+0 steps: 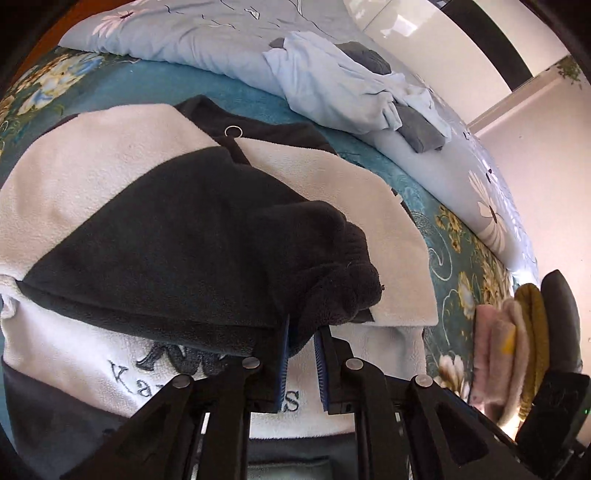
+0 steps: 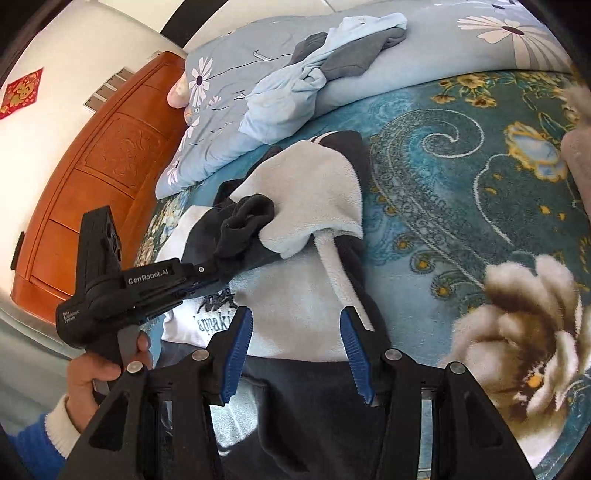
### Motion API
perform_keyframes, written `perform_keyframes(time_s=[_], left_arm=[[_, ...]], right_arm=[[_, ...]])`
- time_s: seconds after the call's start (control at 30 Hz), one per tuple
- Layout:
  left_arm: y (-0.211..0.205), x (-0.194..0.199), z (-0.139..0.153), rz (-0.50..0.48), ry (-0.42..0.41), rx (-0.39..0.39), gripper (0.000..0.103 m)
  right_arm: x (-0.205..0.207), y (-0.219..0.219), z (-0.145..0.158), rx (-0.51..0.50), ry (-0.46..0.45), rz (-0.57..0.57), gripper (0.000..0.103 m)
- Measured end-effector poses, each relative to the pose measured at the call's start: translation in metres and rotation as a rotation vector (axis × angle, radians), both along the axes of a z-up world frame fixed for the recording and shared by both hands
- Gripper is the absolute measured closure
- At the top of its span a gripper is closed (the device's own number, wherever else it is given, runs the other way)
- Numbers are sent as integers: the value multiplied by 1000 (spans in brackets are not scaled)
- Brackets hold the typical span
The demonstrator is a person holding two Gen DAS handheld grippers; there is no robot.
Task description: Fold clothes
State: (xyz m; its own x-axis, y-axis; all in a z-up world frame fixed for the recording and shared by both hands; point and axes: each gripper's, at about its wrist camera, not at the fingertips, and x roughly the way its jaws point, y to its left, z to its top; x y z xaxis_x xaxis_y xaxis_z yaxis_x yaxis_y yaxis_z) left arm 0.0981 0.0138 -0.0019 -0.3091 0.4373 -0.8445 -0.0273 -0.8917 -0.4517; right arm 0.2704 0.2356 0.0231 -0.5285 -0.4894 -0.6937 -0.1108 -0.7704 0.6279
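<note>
While the black-and-white fleece garment [image 1: 122, 192] lies spread on the teal floral bedspread [image 2: 461, 177], its dark sleeve cuff [image 1: 332, 266] is gripped by the left tongs [image 1: 301, 332], which are clenched on the fabric. From the right wrist view, the same left tongs [image 2: 218, 264] are seen entering from the left, held by a hand [image 2: 98, 373] in a blue sleeve with a white cuff, and the dark cuff [image 2: 245, 221] is seen bunched over the white panel of the garment. The right tongs [image 2: 295, 347] are held released, with the jaws apart above the garment's embroidered white chest panel [image 2: 295, 295]; nothing is held between them. A pile of light blue and grey clothing [image 2: 314, 62] is noted on the pale flowered duvet [image 1: 184, 33] beyond. Folded pink and mustard items [image 1: 513, 343] are stacked at the right edge of the left wrist view.
</note>
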Motion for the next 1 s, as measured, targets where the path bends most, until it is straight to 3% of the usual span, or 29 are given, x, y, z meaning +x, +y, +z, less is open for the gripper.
perform_keyframes(time_s=[0.03,0.07,0.13,0.2,0.33,0.43,0.6,0.63,0.67,0.7,0.83,0.93,1.0], left_arm=[[-8,6,4,3,7,17,80],[-18,12,8,15,20,40,67],[-40,25,13,61,51,45,55],[-62,39,19,108,83,46,53],[-115,45,9,272,58,-163,53],[-154,37,-7,372,9,-178,53],[-177,10,-26,371,-22,-258,53],[-179,4,-29,363,-27,-274,53],[-181,3,-29,356,-23,-285,53],[-184,2,-28,350,-18,-295,53],[-192,2,-33,345,-28,-309,53],[-197,6,-37,355,-46,-294,51],[-200,10,-41,367,-62,-274,51]], right_arm=[[-5,-4,0,-31,9,3,52],[-11,-8,0,-61,18,5,52],[-25,-16,-1,-116,32,10,52],[-42,-26,-4,-159,40,19,52],[-74,-40,-24,-211,-30,-30,52],[-82,-43,-40,-263,-77,-88,52],[-89,-46,-51,-331,-103,-164,53],[-91,-48,-49,-336,-92,-169,58],[-95,-51,-44,-322,-83,-158,74],[-98,-55,-39,-301,-76,-140,82],[-106,-56,-7,-222,-1,-86,83],[-100,-41,29,-84,129,-91,83],[-95,-26,37,-12,150,-110,83]])
